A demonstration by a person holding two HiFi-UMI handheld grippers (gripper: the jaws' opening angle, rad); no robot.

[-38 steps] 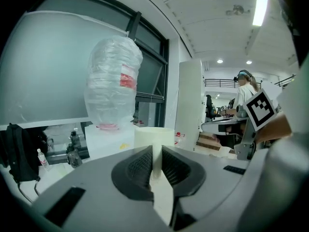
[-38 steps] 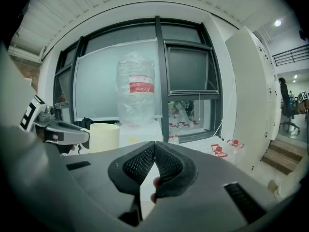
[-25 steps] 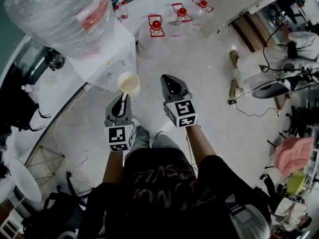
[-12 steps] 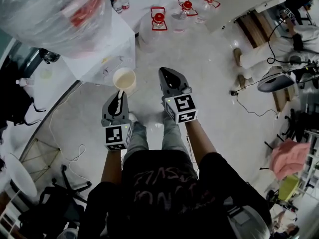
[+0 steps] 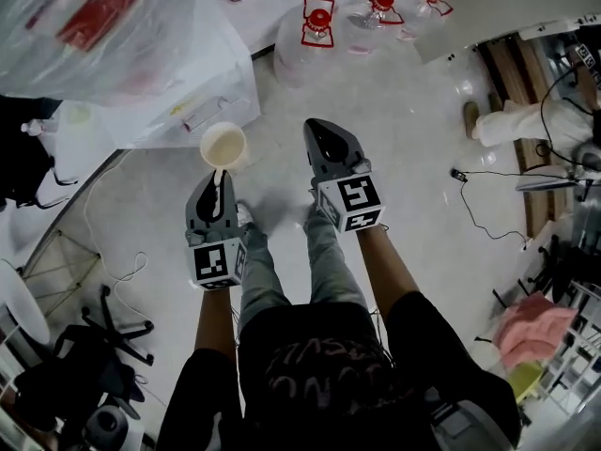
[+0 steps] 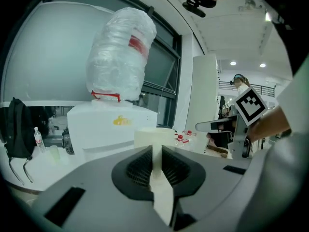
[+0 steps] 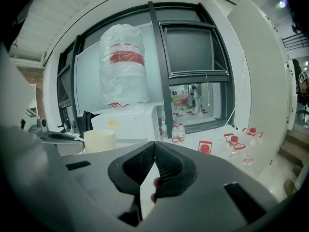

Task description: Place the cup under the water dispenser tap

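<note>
A cream paper cup [image 5: 223,146] hangs by its rim from my left gripper [image 5: 219,175], which is shut on the cup wall. In the left gripper view the cup [image 6: 153,137] stands upright beyond the left gripper [image 6: 157,151], short of the white water dispenser [image 6: 108,127]. The dispenser [image 5: 202,83] carries a plastic-wrapped bottle [image 5: 94,26]. Its taps are not clear to me. My right gripper [image 5: 317,125] floats to the cup's right, shut and empty. From the right gripper [image 7: 155,146] I see the cup [image 7: 99,140] at left before the dispenser [image 7: 128,122].
Large water jugs with red caps [image 5: 319,26] stand on the floor beyond the grippers. A cable [image 5: 488,224] trails across the floor at right, near someone's shoe [image 5: 507,125]. A black chair base [image 5: 117,332] sits at lower left. My legs are under the grippers.
Both grippers have sunk lower, the cup still in the left one. The dispenser has slid toward the upper left of the head view.
</note>
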